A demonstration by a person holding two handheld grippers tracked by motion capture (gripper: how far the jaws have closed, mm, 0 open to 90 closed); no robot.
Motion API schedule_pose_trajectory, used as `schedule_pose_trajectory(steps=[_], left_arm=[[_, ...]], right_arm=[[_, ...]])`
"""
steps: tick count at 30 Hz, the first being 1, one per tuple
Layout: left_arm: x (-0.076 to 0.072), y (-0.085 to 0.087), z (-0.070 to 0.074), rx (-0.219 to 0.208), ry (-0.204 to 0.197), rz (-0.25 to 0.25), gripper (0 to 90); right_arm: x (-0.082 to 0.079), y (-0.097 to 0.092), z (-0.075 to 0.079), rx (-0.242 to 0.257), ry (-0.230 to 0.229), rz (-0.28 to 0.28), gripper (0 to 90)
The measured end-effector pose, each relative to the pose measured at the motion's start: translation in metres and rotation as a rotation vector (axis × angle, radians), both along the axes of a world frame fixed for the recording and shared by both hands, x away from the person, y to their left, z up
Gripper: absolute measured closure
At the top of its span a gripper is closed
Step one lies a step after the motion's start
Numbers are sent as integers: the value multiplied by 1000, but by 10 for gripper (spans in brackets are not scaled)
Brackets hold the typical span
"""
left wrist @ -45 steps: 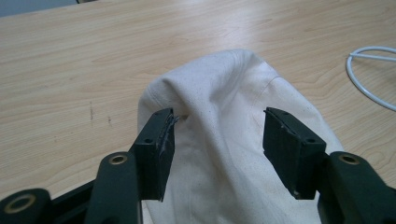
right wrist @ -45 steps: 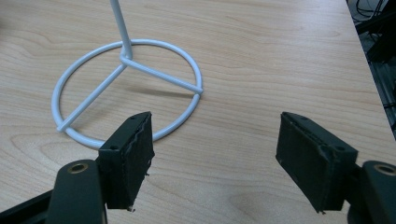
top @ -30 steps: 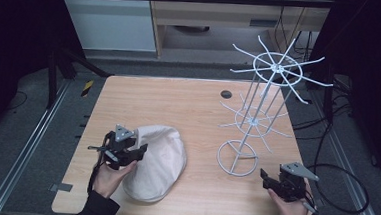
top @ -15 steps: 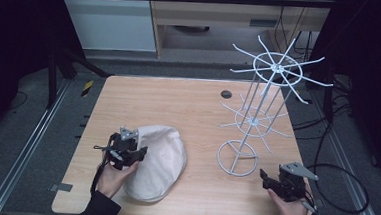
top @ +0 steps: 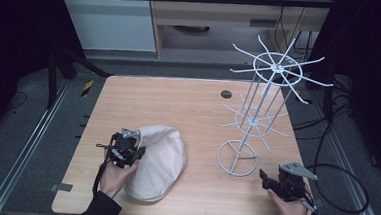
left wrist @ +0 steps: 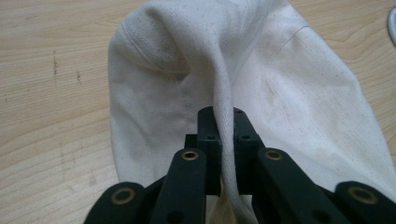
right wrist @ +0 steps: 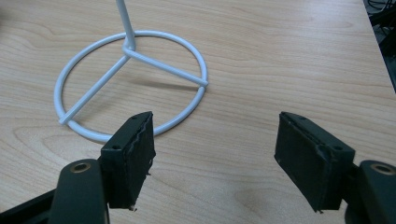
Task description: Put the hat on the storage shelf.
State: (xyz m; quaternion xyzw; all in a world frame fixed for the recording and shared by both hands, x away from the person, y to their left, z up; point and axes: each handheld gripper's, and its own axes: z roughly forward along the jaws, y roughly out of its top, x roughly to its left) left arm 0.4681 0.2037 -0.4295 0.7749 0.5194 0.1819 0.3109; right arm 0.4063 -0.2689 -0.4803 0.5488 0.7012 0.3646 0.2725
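risk was that your left gripper (left wrist: pixel 219 140), fingers clamped on a thin fold of the cap (left wrist: pixel 280 84), could slip, while your right gripper (right wrist: pixel 215 158) waited with fingers apart.

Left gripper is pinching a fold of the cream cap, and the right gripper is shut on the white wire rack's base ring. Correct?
Not quite. The right gripper is open, jaws apart above bare table beside the wire rack's base ring, as the right gripper view shows. The left gripper does pinch a fold of the cream cap.

cap (left wrist: pixel 280 93) cut off at right edge, rack (right wrist: pixel 130 70) pole cropped above
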Motion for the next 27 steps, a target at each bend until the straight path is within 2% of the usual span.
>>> schedule_pose_trajectory(steps=[9, 13, 16, 22, 27], left_arm=[[-4, 4, 5, -50, -17, -18, 884], [-9, 5, 12, -82, -35, -35, 886], [-10, 6, 15, -88, -44, -46, 887], [-17, 7, 25, -110, -77, -70, 888], [-27, 11, 42, -156, -145, -97, 888]], right_arm=[[0, 0, -1, -4, -2, 3, 284], [0, 0, -1, 0, -1, 4, 284], [0, -1, -1, -1, -1, 5, 284], [0, -1, -1, 4, -3, 4, 284], [0, -1, -1, 3, -5, 7, 284]])
